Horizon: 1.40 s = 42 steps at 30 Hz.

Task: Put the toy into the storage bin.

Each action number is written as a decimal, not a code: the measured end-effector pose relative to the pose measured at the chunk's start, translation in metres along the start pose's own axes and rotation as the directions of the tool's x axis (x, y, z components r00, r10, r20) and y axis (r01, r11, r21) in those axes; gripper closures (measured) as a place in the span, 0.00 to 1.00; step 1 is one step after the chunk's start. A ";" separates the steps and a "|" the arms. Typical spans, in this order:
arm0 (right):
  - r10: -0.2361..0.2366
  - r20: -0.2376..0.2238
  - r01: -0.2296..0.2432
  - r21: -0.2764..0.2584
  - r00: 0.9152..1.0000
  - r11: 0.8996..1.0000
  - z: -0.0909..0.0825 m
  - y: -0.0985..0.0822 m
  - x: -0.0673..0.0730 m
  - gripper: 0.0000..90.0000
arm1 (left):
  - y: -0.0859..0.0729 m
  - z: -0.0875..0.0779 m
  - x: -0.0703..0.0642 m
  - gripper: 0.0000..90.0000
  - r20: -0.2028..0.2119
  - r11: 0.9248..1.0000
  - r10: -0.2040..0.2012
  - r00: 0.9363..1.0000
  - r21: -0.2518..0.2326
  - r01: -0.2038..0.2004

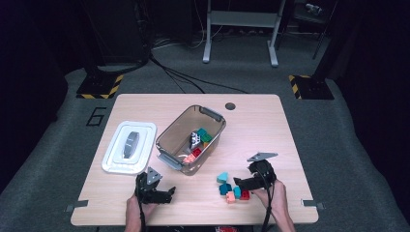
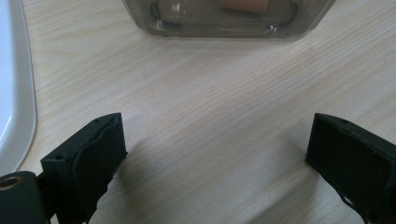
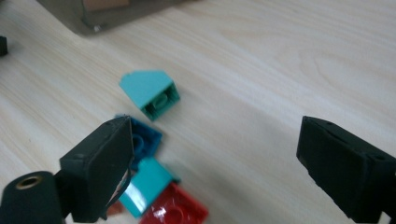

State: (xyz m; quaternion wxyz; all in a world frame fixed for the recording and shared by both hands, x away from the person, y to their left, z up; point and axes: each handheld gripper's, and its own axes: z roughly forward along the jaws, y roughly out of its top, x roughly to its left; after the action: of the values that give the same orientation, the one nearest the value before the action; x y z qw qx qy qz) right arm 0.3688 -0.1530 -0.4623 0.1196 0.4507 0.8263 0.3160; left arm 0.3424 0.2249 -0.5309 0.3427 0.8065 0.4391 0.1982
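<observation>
A small heap of toy bricks lies on the wooden table point(image 1: 251, 125) at the front right: a teal sloped brick point(image 1: 223, 177) point(image 3: 150, 93), a dark blue one point(image 1: 225, 188) point(image 3: 142, 142), a light turquoise one point(image 3: 149, 186), a salmon one point(image 1: 230, 196) and a red one point(image 1: 245, 195) point(image 3: 175, 210). My right gripper point(image 1: 241, 184) point(image 3: 217, 140) hovers low just right of the heap, open, nothing between its jaws. My left gripper point(image 1: 167, 193) point(image 2: 217, 135) rests near the front edge, open wide over bare wood.
A clear plastic bin point(image 1: 212, 121) point(image 2: 229, 25) point(image 3: 107, 16) with several coloured bricks stands mid-table. Its white lid point(image 1: 129, 147) point(image 2: 14, 93) lies to its left. A cable hole point(image 1: 230, 106) sits at the table's far edge.
</observation>
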 end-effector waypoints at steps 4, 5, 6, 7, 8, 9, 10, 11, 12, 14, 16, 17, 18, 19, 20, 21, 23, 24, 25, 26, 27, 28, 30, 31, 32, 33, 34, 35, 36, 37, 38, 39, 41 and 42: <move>0.024 0.004 -0.024 0.002 1.000 1.000 -0.005 -0.019 -0.006 0.15 | 0.000 0.000 0.000 0.05 -0.006 1.000 0.002 1.000 -0.003 -0.002; 0.037 0.010 -0.037 0.003 0.999 0.999 -0.005 -0.023 -0.006 0.16 | 0.000 0.000 0.000 0.05 -0.004 1.000 -0.004 1.000 -0.003 0.004; 0.046 0.010 -0.047 0.009 0.999 0.999 -0.006 -0.028 -0.006 0.16 | 0.000 0.000 0.001 0.05 -0.001 1.000 0.002 1.000 0.001 -0.002; 0.052 0.009 -0.052 0.014 0.999 0.999 -0.006 -0.033 -0.007 0.17 | 0.000 0.000 0.001 0.05 -0.004 1.000 0.004 1.000 0.000 -0.004; 0.052 0.009 -0.052 0.014 0.999 0.999 -0.006 -0.033 -0.007 0.17 | 0.000 0.000 0.001 0.05 -0.004 1.000 0.004 1.000 0.000 -0.004; 0.046 0.026 -0.047 0.028 0.999 0.998 -0.005 -0.041 -0.008 0.19 | 0.000 0.000 0.000 0.05 -0.002 1.000 -0.003 1.000 0.000 0.003; 0.057 0.031 -0.058 0.032 0.998 0.998 -0.005 -0.043 -0.008 0.19 | 0.000 0.000 0.001 0.05 -0.005 1.000 0.006 1.000 0.001 -0.006; 0.063 0.032 -0.064 0.030 0.997 0.998 -0.005 -0.046 -0.009 0.20 | 0.000 0.000 0.000 0.05 -0.001 1.000 -0.007 1.000 -0.002 0.007; 0.066 0.036 -0.067 0.034 0.997 0.997 -0.004 -0.048 -0.011 0.22 | 0.000 0.000 0.001 0.05 -0.005 1.000 0.003 1.000 -0.001 -0.003; 0.069 0.045 -0.070 0.040 0.997 0.997 -0.001 -0.051 -0.014 0.24 | 0.000 0.000 0.001 0.05 -0.005 1.000 0.001 1.000 -0.001 -0.001; 0.082 0.052 -0.084 0.044 0.995 0.995 0.002 -0.053 -0.017 0.25 | 0.000 0.000 0.001 0.05 -0.005 1.000 0.001 1.000 0.000 -0.001; 0.104 0.056 -0.106 0.040 0.993 0.994 0.004 -0.054 -0.019 0.25 | 0.000 0.000 0.001 0.05 -0.004 1.000 -0.001 1.000 -0.002 0.001; 0.120 0.054 -0.122 0.036 0.991 0.992 0.005 -0.054 -0.021 0.25 | 0.000 0.000 0.001 0.05 -0.005 1.000 0.001 1.000 0.000 -0.001; 0.122 0.063 -0.124 0.029 0.990 0.992 0.005 -0.054 -0.024 0.25 | 0.000 0.000 0.001 0.05 -0.003 1.000 -0.002 1.000 0.000 0.002; 0.128 0.081 -0.130 0.027 0.988 0.991 0.005 -0.053 -0.026 0.25 | 0.000 0.000 0.001 0.05 -0.004 1.000 -0.001 1.000 -0.001 0.001; 0.138 0.092 -0.141 0.024 0.986 0.990 0.004 -0.052 -0.027 0.25 | 0.000 0.000 0.001 0.05 -0.003 1.000 -0.001 1.000 0.000 0.001; 0.141 0.094 -0.143 0.010 0.985 0.990 0.003 -0.051 -0.028 0.25 | 0.000 0.000 0.000 0.05 -0.001 1.000 -0.012 1.000 0.000 0.012; 0.144 0.090 -0.145 0.011 0.986 0.989 0.002 -0.051 -0.027 0.24 | 0.000 0.000 0.001 0.05 -0.004 1.000 -0.001 1.000 -0.001 0.001; 0.134 0.086 -0.135 0.005 0.987 0.991 0.001 -0.051 -0.026 0.24 | 0.000 0.000 0.001 0.05 -0.004 1.000 0.000 1.000 -0.001 0.000; 0.127 0.082 -0.128 0.003 0.988 0.992 0.000 -0.050 -0.023 0.23 | 0.000 0.000 0.001 0.05 -0.005 1.000 -0.005 1.000 -0.002 0.005; 0.111 0.079 -0.111 0.002 0.991 0.994 0.000 -0.050 -0.021 0.23 | 0.000 0.000 0.001 0.05 -0.005 1.000 -0.001 1.000 -0.001 0.001; 0.112 0.071 -0.113 0.008 0.991 0.994 0.000 -0.049 -0.017 0.23 | 0.000 0.000 0.001 0.05 -0.005 1.000 -0.001 1.000 -0.001 0.001; 0.096 0.062 -0.097 0.016 0.993 0.995 0.001 -0.049 -0.010 0.23 | 0.000 0.000 0.001 0.05 -0.004 1.000 0.000 1.000 -0.001 0.000; 0.075 0.059 -0.076 0.018 0.995 0.997 0.002 -0.048 -0.007 0.23 | 0.000 0.000 0.001 0.05 -0.005 1.000 0.000 1.000 -0.001 0.000; 0.079 0.054 -0.080 0.018 0.995 0.997 0.002 -0.048 -0.004 0.23 | 0.000 0.000 0.001 0.05 -0.005 1.000 -0.004 1.000 -0.002 0.004; 0.085 0.053 -0.087 0.023 0.995 0.996 0.003 -0.047 -0.002 0.24 | 0.000 0.000 0.001 0.05 -0.005 1.000 0.000 1.000 -0.001 0.000; 0.073 0.050 -0.075 0.031 0.996 0.997 0.004 -0.047 -0.001 0.26 | 0.000 0.000 0.001 0.05 -0.005 1.000 0.000 1.000 -0.001 0.000; 0.057 0.056 -0.059 0.039 0.997 0.997 0.005 -0.046 0.000 0.27 | 0.000 0.000 0.001 0.05 -0.007 1.000 0.000 1.000 -0.001 0.000; 0.062 0.057 -0.064 0.047 0.996 0.997 0.006 -0.046 0.001 0.29 | 0.000 0.000 0.001 0.05 -0.007 1.000 0.001 1.000 0.000 -0.001; 0.048 0.058 -0.051 0.049 0.997 0.998 0.007 -0.047 0.001 0.31 | 0.000 0.000 0.001 0.05 -0.007 1.000 0.001 1.000 0.000 -0.001; 0.048 0.058 -0.051 0.049 0.997 0.998 0.007 -0.047 0.001 0.31 | 0.000 0.000 0.001 0.05 -0.007 1.000 0.001 1.000 0.000 -0.001; 0.056 0.066 -0.060 0.052 0.996 0.997 0.006 -0.047 0.000 0.33 | 0.000 0.000 0.001 0.05 -0.006 1.000 -0.003 1.000 -0.002 0.003; 0.074 0.079 -0.077 0.037 0.994 0.996 0.004 -0.047 -0.002 0.33 | 0.000 0.000 0.001 0.05 -0.006 1.000 -0.003 1.000 -0.002 0.003; 0.080 0.078 -0.082 0.026 0.994 0.996 0.002 -0.047 -0.003 0.32 | 0.000 0.000 0.001 0.05 -0.006 1.000 0.001 1.000 -0.001 -0.001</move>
State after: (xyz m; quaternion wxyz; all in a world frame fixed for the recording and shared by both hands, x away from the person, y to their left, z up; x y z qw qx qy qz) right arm 0.3399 -0.1731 -0.4933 0.1316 0.4972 0.8067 0.2911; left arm 0.3430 0.2255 -0.5309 0.3417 0.8060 0.4395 0.2012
